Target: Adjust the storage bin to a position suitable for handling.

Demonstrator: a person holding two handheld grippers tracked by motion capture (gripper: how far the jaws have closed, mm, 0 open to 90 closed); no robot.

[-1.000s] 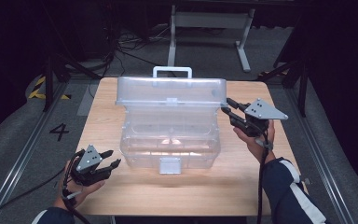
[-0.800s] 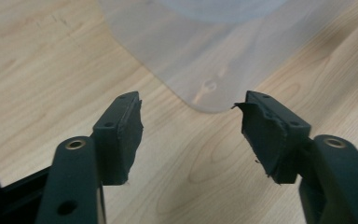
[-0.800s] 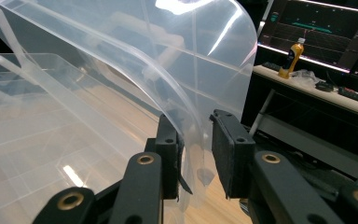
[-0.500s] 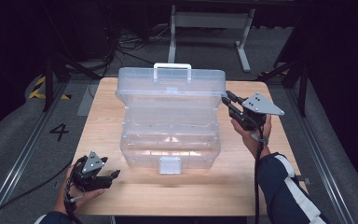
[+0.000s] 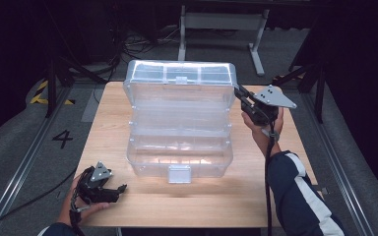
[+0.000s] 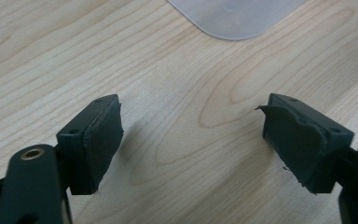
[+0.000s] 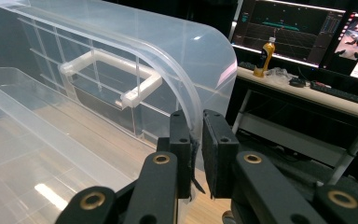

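While my right gripper pinches the right edge of the lid, its jaws having just been closing onto that thin clear wall, I am swinging the lid of the storage box up and back. It stands roughly upright on the hinge side, its white handle on the outer face, away from me. My left gripper rests low near the table's front left corner, well apart from the box; its jaws have just been opening and stand wide with bare wood between them. The box sits mid-table, its long axis running left to right, the front latch facing my edge. Next, I judge, the lid must be carried past upright and eased down gently before I let go, so it does not slam or tip the box.
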